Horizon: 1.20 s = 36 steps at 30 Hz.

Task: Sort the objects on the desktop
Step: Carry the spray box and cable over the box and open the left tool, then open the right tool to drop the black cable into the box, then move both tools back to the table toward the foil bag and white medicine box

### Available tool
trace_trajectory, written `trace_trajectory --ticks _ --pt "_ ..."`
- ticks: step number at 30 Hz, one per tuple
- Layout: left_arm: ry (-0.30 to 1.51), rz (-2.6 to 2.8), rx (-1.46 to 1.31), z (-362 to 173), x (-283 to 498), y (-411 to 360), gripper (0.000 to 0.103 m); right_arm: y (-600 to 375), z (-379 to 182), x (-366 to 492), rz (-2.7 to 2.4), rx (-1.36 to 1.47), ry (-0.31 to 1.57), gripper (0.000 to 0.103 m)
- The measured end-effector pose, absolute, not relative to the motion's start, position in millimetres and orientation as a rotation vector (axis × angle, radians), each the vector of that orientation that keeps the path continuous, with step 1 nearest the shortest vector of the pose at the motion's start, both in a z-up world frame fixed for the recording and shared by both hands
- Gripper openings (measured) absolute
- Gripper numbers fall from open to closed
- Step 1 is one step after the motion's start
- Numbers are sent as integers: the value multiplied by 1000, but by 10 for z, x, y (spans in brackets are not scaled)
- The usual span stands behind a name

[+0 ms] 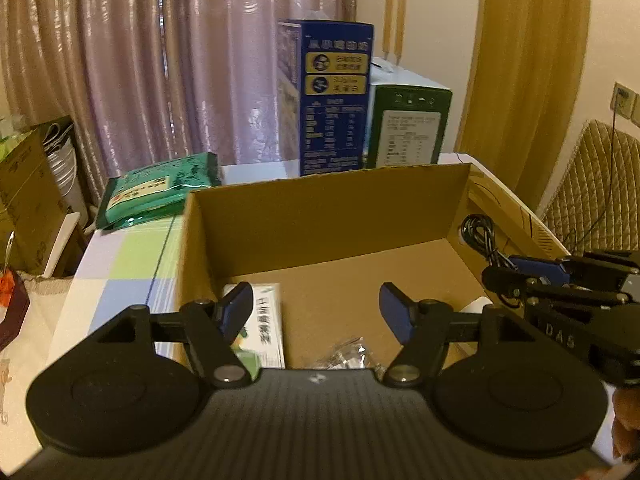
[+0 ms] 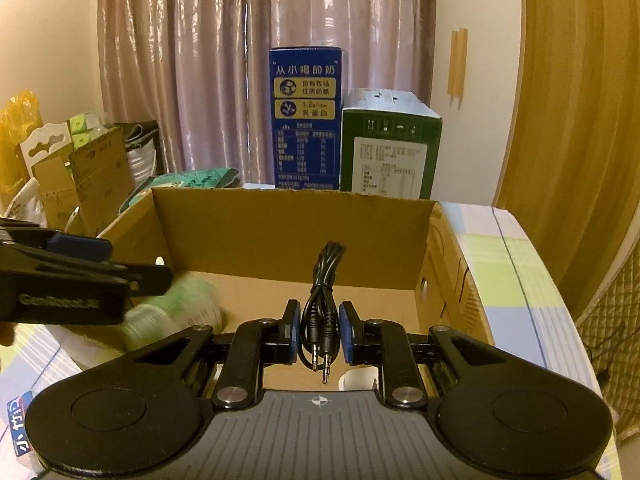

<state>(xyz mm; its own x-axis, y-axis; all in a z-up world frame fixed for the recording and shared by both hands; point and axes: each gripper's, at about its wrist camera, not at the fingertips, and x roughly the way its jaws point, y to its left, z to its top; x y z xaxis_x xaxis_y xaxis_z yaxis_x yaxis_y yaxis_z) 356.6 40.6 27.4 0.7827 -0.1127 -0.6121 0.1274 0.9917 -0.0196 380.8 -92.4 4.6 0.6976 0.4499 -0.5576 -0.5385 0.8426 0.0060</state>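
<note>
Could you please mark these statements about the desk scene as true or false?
1. The right claw is shut on a black cable. True.
2. The left claw grips the green packet. False: its jaws stand apart with nothing between them; the green packet lies on the table left of the cardboard box.
3. The blue carton stands taller than the green carton beside it. True.
4. The cardboard box holds nothing. False: a white and green pack and a clear wrapper lie in it.
5. Both cartons stand inside the cardboard box. False: they stand behind it, before the curtain.
</note>
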Motion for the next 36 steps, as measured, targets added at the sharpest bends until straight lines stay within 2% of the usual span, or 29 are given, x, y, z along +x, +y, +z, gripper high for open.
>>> trace_trajectory --ticks 6,7,8,10,18,20,23,36 --pt "629 -99 9 332 3348 554 65 -853 97 3785 569 -159 547 18" --pt "625 -93 3 342 3301 583 65 -844 111 3781 570 -159 541 28" --pt "622 -89 -5 352 3257 607 65 -841 128 3778 572 -154 535 55" --pt "621 -87 -24 371 3149 662 65 -880 168 3732 574 -136 506 80" --pt "605 -62 -43 465 2497 775 66 -1256 325 3343 531 -116 473 81" --pt "606 -57 -44 476 2297 781 68 -1403 322 3186 519 -103 476 89" --pt "624 -58 -45 473 2013 764 75 -1651 267 2909 493 -74 506 95" --pt "682 -72 -31 297 944 611 87 -2308 163 1864 461 60 633 101"
